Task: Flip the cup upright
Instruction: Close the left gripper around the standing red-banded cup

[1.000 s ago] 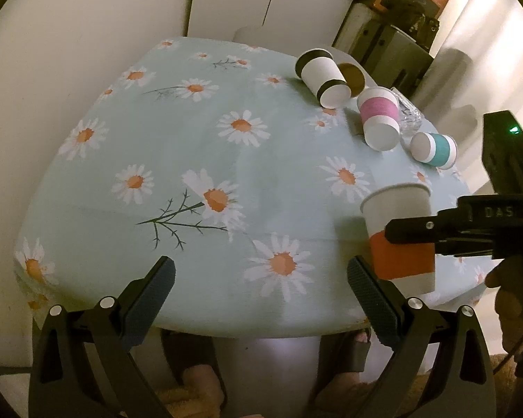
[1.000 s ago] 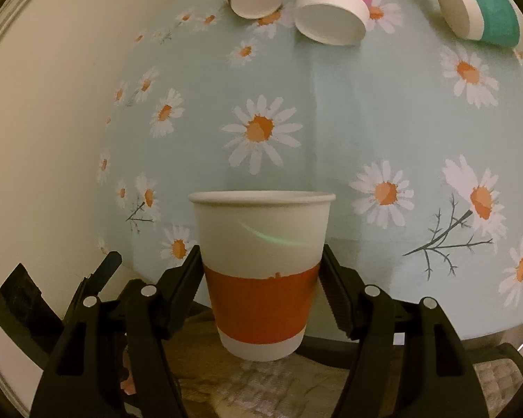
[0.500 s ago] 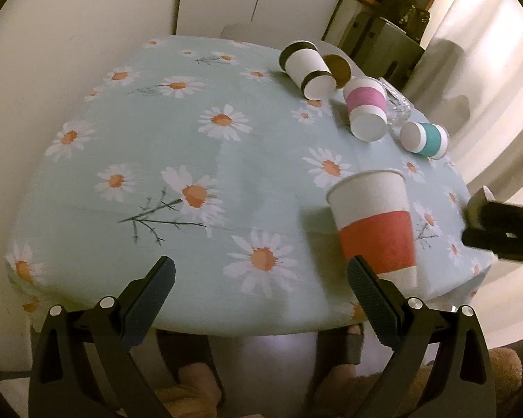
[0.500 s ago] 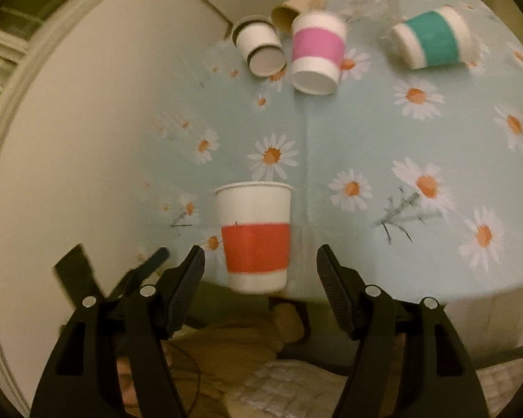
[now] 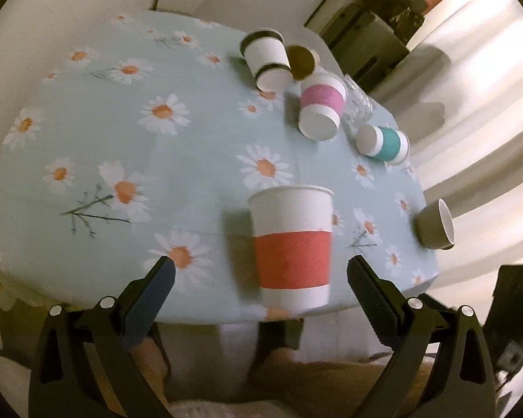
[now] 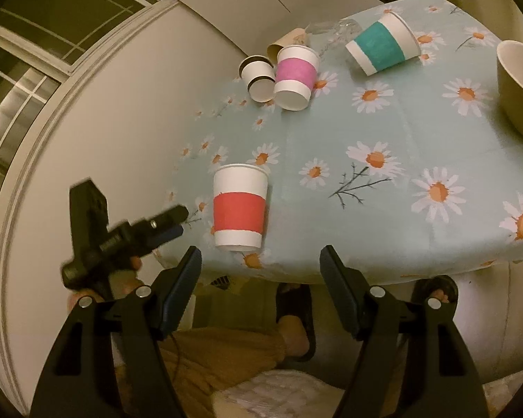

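Red-banded cup [image 5: 292, 245] stands upright near the table's [image 5: 191, 160] front edge, bearing no readable writing. It sits just ahead of both grippers, touching neither. Left gripper [image 5: 260, 276] and right gripper [image 6: 260, 267] are spread wide and hold nothing. Farther back lie pink-banded [image 5: 321, 108] and teal-banded [image 5: 384, 141] cups.

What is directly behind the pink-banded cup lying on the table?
Behind the pink-banded cup, a clear glass lies against its far side, and a brown cup sits beside the black-striped cup. The pink cup partly covers the glass, so its full shape cannot be seen.
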`<action>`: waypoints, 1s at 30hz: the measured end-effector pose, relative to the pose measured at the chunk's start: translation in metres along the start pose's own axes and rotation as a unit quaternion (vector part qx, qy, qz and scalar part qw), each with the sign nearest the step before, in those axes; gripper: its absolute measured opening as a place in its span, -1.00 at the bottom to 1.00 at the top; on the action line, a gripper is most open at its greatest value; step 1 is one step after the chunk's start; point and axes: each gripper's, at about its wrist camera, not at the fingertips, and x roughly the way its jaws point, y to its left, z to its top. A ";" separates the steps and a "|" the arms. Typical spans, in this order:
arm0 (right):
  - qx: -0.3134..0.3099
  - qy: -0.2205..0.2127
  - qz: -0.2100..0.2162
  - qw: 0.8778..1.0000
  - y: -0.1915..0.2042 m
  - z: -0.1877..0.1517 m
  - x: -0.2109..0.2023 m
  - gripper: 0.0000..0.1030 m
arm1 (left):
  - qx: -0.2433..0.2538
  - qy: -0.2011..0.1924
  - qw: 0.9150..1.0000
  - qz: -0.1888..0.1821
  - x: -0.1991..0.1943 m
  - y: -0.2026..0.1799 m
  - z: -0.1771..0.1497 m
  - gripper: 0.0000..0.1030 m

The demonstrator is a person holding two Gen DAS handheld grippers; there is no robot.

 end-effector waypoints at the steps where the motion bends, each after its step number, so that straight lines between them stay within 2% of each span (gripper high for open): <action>1: -0.001 -0.001 0.001 1.000 -0.001 0.000 -0.002 0.37 | 0.000 0.010 1.000 0.002 0.003 -0.007 0.002 0.87; 8: -0.014 0.000 0.002 1.000 -0.008 -0.005 -0.004 0.37 | 0.026 0.043 0.998 0.041 0.021 -0.043 0.017 0.87; 11: -0.020 -0.001 0.008 1.000 -0.007 -0.005 -0.007 0.37 | 0.023 0.068 0.996 0.054 0.032 -0.045 0.020 0.87; 18: -0.017 0.008 0.020 1.000 -0.012 -0.004 -0.007 0.38 | 0.034 0.086 0.991 0.097 0.051 -0.051 0.026 0.84; 25: -0.016 0.005 0.017 1.000 -0.016 -0.005 -0.011 0.39 | 0.039 0.115 0.984 0.129 0.074 -0.055 0.030 0.84; 30: -0.011 0.017 0.000 1.000 -0.022 -0.008 -0.007 0.45 | 0.042 0.117 0.981 0.152 0.082 -0.056 0.035 0.84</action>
